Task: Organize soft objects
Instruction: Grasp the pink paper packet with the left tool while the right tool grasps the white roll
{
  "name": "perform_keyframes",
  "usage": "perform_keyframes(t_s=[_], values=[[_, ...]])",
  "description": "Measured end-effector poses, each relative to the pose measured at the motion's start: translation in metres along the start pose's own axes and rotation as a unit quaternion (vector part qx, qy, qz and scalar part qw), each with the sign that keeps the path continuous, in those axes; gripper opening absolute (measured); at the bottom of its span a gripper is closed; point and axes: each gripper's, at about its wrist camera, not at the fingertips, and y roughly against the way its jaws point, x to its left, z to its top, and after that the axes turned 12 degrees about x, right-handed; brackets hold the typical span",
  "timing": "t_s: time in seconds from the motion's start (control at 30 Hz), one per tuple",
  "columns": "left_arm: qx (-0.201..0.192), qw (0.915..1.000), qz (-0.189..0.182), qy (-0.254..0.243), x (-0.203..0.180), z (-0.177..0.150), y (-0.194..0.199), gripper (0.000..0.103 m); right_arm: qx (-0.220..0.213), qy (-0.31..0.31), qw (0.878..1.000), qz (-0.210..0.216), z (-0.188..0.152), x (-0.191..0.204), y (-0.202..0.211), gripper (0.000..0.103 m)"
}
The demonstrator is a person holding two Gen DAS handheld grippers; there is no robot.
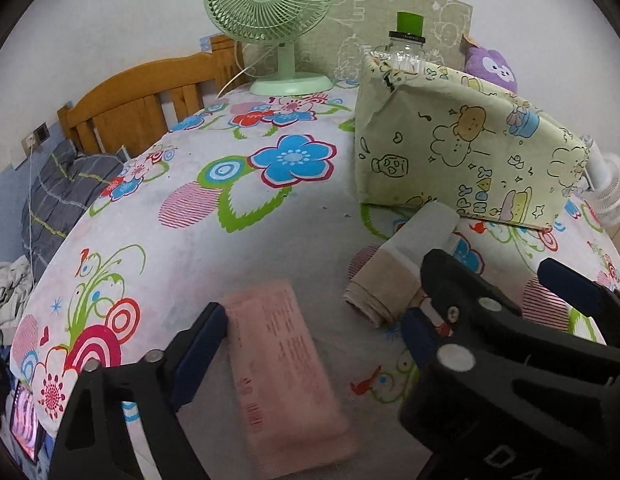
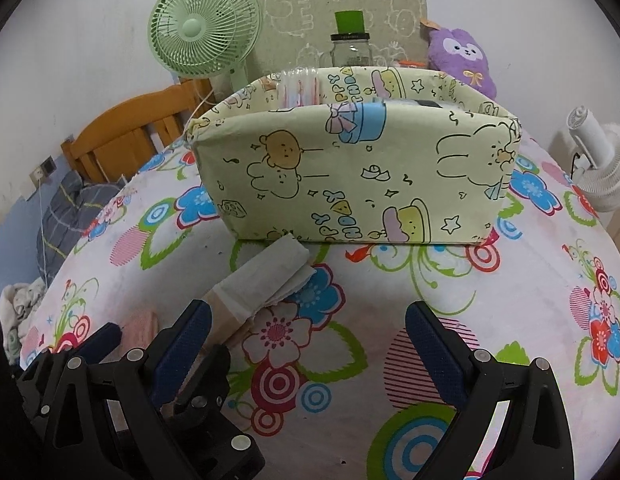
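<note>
Lying between the wide-apart fingers of the left gripper [image 1: 313, 320], pink tissue pack [image 1: 286, 368], left pad touching, rolled cloth [image 1: 393, 276] beside, right gripper [image 2: 306, 336] open, empty, cartoon-print fabric bin [image 2: 349, 176] beyond.

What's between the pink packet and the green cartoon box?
In the left wrist view, only bare flowered bedsheet lies between the pink packet and the green cartoon box. The rolled cloth sits off to the right.

Floral bedsheet [image 2: 389, 292], fabric box [image 2: 349, 176], pink pack [image 1: 286, 376], rolled cloth [image 1: 401, 268], green fan [image 1: 278, 20]
</note>
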Motion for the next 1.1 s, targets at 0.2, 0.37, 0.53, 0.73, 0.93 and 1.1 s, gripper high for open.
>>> perform_keyframes(t_s=[0.2, 0.37, 0.53, 0.73, 0.93, 1.1], values=[[0.001, 0.9999, -0.009, -0.01, 0.002, -0.001, 0.002, 0.077, 0.001, 0.007, 1.0, -0.002, 0.002, 0.006, -0.001, 0.099], [0.007, 0.9999, -0.007, -0.011, 0.007, -0.007, 0.006, 0.084, -0.001, 0.017, 1.0, 0.003, 0.003, 0.012, -0.001, 0.099], [0.007, 0.9998, -0.011, -0.018, 0.008, -0.015, 0.01, 0.082, -0.001, 0.022, 1.0, 0.005, -0.002, 0.018, 0.001, 0.099], [-0.008, 0.9997, -0.021, -0.008, 0.015, -0.016, 0.014, 0.041, -0.004, 0.026, 1.0, 0.005, -0.006, 0.022, 0.006, 0.099], [-0.006, 0.9993, -0.037, 0.004, 0.024, -0.013, 0.014, 0.04, -0.012, 0.033, 0.999, 0.005, -0.005, 0.031, 0.012, 0.099], [-0.008, 0.9998, -0.015, -0.004, 0.026, -0.005, 0.014, 0.04, -0.008, 0.032, 0.999, 0.005, 0.0, 0.034, 0.008, 0.099]])
